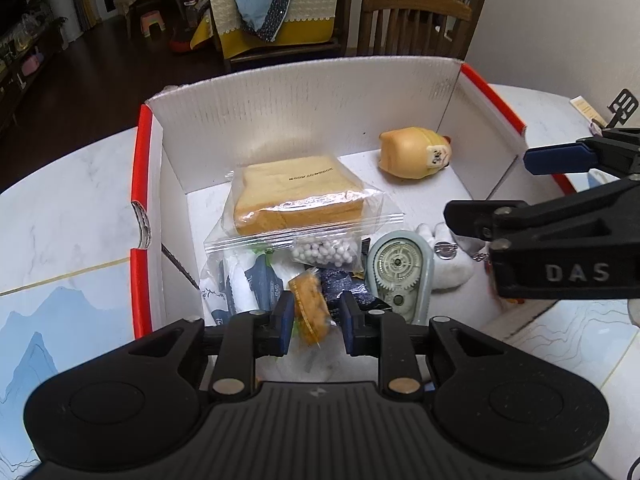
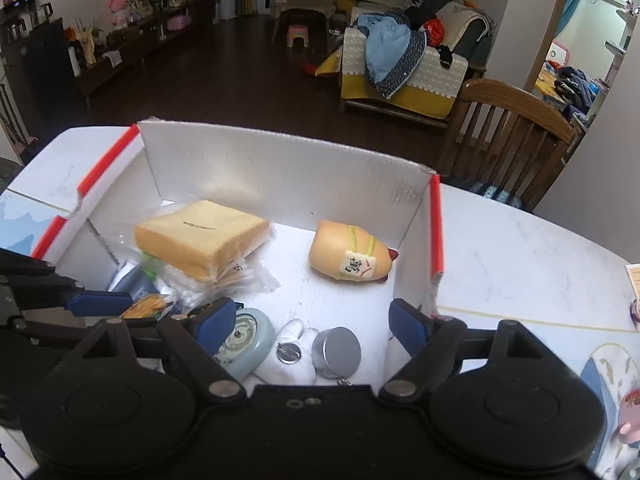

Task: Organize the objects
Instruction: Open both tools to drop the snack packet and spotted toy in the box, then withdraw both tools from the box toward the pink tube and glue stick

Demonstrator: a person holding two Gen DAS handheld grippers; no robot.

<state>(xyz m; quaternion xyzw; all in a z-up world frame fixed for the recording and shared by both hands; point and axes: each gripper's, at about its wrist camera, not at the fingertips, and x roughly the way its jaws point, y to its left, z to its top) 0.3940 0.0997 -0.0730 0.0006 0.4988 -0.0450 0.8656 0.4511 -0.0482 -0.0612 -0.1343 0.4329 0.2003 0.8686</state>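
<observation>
A white cardboard box (image 1: 280, 112) with red edges (image 2: 436, 224) stands on the marble table. My left gripper (image 1: 316, 320) hangs over its near left part, shut on a small orange snack packet (image 1: 312, 312). My right gripper (image 2: 312, 324) is open wide above the near right corner, over a silver round tin (image 2: 336, 350) and a white plush (image 2: 292, 332) with a badge; nothing is between its fingers. In the left wrist view the right gripper (image 1: 520, 188) reaches in from the right. A bagged toast slice (image 1: 296, 196) lies at the box's middle left.
A tan squishy toy (image 2: 352, 256) with a tile label lies at the back right of the box. A grey-blue correction tape (image 1: 400, 272), a bag of white beads (image 1: 324, 252) and bagged cotton swabs (image 2: 240, 276) crowd the near side. A wooden chair (image 2: 508, 140) stands behind the table.
</observation>
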